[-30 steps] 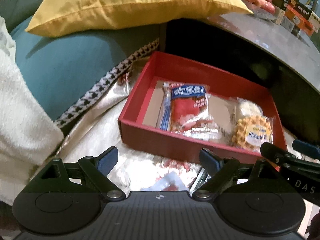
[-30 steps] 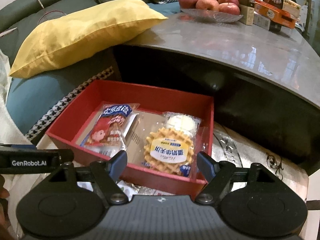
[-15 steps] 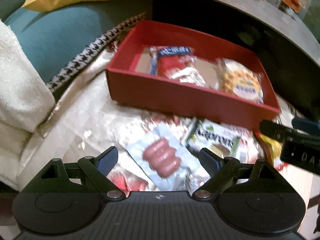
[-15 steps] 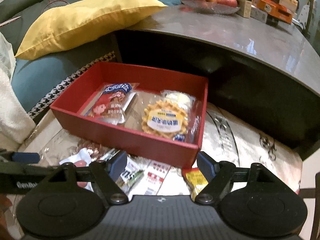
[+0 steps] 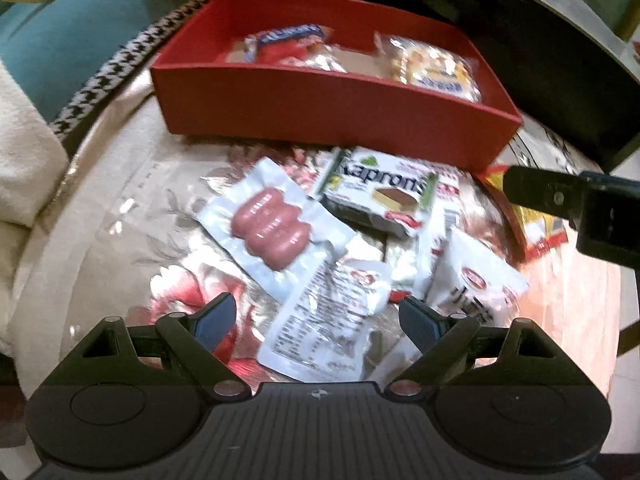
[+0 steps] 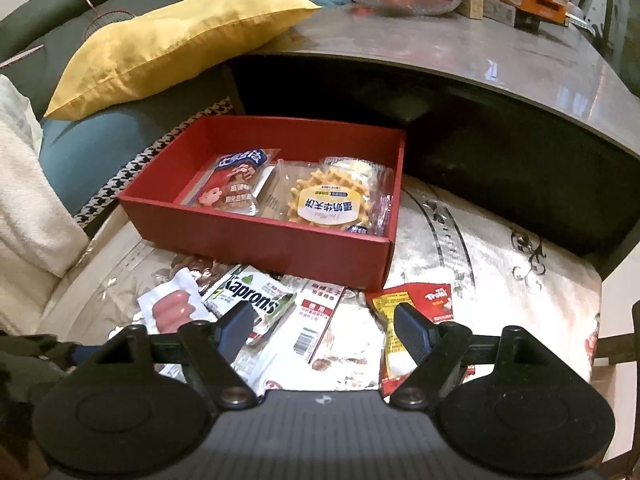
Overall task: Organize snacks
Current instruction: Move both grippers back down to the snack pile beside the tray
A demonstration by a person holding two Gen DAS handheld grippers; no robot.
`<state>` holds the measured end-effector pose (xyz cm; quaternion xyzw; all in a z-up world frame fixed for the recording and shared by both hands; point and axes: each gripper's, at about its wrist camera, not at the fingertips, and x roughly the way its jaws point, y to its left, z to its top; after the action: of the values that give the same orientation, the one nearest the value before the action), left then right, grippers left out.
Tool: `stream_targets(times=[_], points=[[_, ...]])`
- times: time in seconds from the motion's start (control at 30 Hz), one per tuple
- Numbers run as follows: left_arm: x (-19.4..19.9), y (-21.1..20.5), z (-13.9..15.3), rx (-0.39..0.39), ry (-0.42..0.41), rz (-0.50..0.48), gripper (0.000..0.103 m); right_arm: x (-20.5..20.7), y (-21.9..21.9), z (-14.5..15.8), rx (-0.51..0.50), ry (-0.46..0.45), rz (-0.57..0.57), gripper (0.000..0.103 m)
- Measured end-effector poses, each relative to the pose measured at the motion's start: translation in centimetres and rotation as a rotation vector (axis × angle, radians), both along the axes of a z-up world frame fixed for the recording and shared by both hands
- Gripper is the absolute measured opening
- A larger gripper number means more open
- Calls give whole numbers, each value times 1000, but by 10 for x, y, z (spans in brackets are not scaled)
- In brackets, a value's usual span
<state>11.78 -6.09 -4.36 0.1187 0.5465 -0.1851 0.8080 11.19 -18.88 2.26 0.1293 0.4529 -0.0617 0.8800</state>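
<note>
Both tools are open and hold nothing; the left gripper [image 5: 316, 318] hangs over the sausage pack [image 5: 274, 230] on the table, just in front of the red box [image 6: 256, 236]; the right gripper [image 6: 324, 326] hangs near the yellow packet [image 6: 416, 300]; the pack looks light, soft, slippery; pinch its flat edge.
</note>
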Motion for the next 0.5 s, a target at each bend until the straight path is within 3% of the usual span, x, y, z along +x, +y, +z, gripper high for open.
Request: stream_targets(times=[0.23, 0.5], points=[[5, -1, -21, 40, 41, 16, 92, -11, 1, 3, 19, -5, -2, 72], [0, -11, -30, 66, 25, -17, 81, -14, -2, 3, 25, -3, -6, 72]])
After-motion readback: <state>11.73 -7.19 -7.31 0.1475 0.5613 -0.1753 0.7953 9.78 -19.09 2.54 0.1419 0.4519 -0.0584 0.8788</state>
